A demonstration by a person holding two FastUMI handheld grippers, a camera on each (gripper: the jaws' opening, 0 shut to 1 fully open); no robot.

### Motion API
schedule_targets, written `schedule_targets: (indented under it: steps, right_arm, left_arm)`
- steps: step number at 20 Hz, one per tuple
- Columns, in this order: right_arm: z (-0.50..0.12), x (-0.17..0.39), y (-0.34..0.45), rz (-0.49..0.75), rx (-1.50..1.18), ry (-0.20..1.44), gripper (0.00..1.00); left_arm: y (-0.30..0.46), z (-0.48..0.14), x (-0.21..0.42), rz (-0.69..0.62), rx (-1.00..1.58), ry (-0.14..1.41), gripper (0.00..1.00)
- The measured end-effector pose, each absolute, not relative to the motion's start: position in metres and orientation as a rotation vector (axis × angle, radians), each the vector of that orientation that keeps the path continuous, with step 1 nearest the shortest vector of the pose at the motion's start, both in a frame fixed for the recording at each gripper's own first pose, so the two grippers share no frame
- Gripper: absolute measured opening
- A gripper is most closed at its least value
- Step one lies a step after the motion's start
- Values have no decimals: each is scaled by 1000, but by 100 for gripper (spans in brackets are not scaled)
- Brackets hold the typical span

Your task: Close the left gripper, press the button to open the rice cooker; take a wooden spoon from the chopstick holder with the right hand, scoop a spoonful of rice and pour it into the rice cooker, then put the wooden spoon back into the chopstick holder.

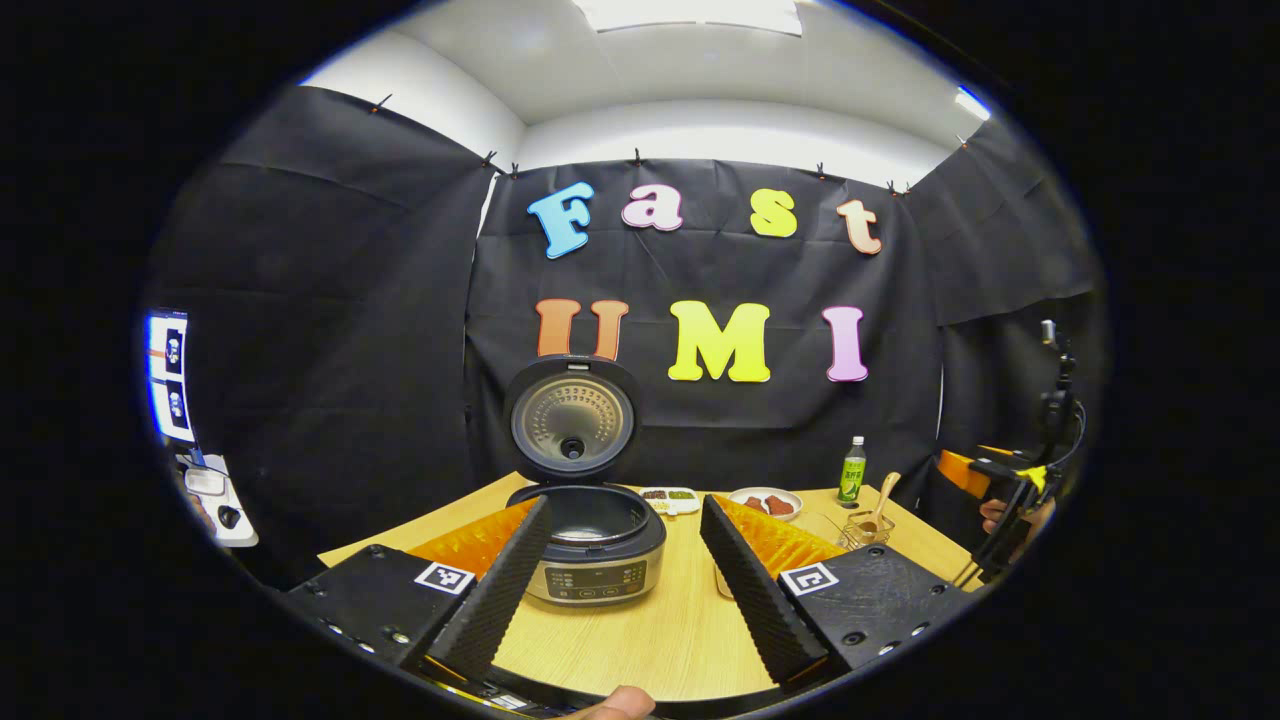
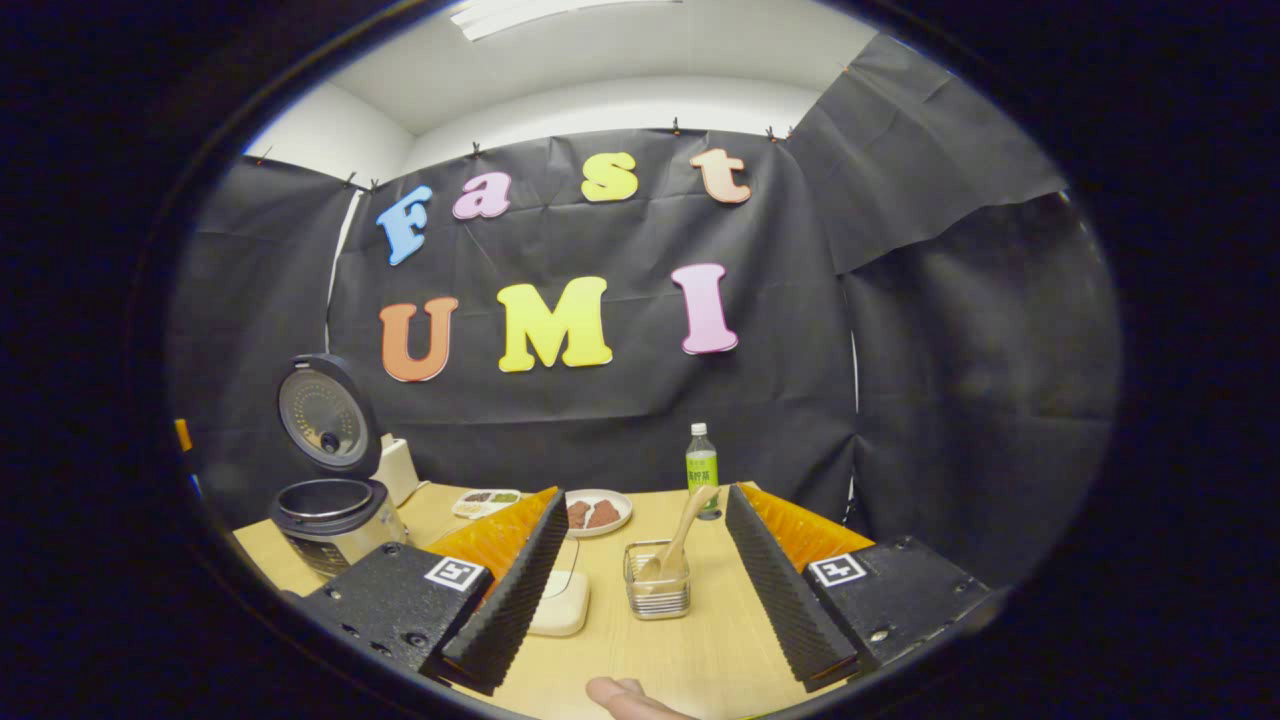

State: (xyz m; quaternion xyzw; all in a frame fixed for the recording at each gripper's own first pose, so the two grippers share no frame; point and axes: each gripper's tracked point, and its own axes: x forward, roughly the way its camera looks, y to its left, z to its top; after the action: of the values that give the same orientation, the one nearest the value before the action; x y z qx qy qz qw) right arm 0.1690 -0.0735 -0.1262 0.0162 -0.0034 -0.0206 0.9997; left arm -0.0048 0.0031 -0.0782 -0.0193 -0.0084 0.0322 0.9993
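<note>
Rice cooker [image 1: 590, 545]: sitting on the surface [image 1: 660, 620] with its lid [image 1: 572, 420] standing fully up, so the button press is looking done.
Left tongs [image 1: 615, 585]: hanging with fingers spread wide apart, holding nothing, pointing at the cooker's front.
Right tongs [image 2: 640, 590]: fingers standing wide apart, empty, pointing straight at the chopstick holder [image 2: 658, 580].
Wooden spoon [image 2: 680, 545]: resting in the clear holder, bowl down, handle leaning up and to the right, toward the green bottle [image 2: 702, 470] behind it.
Step in hand: judging by the open lid and untouched spoon, fetching the spoon with the right tongs.
Doing it well: approaching the free upper handle, tilting the tongs to match its lean, clamping across the handle well above the holder's rim, then lifting along the handle's line so the light holder is not tipping.
Nearby: a white rectangular dish [image 2: 560, 605] lying just left of the holder, partly behind the right tongs' left finger; whether it is holding the rice, I cannot tell.
Risk: the handle slipping or twisting if pinched at its very tip.
</note>
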Motion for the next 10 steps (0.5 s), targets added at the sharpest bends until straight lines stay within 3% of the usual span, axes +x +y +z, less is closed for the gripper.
schedule_targets:
  steps: [5,6,9,10]
  right_arm:
    - [-161,234,-90,-44,23,93,100]
    - [-167,247,-96,-55,11,103,99]
    - [-193,284,-111,-100,25,161,100]
    - [-207,297,-116,-113,31,206,100]
  left_arm:
    - [8,-101,-38,76,6,-8,95]
    - [6,-102,-42,69,17,-3,100]
    - [12,-81,-54,80,8,-62,89]
    - [5,-80,-58,52,-3,-71,96]
